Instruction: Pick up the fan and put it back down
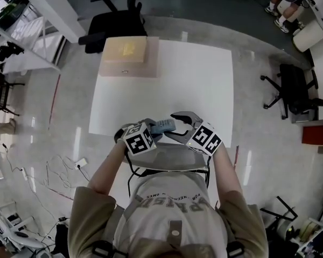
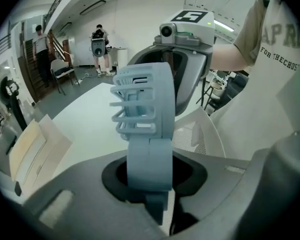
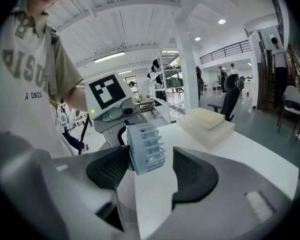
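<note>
White table (image 1: 204, 79), boxes (image 1: 126, 55) at corner, fan (image 1: 164, 126) held.

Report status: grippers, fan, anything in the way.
Left gripper shut on fan handle, fan off the table. Right gripper open around fan head. Boxes at far edge, clear of it.

Bright, even indoor lighting; strong fisheye bending and dark corners.
</note>
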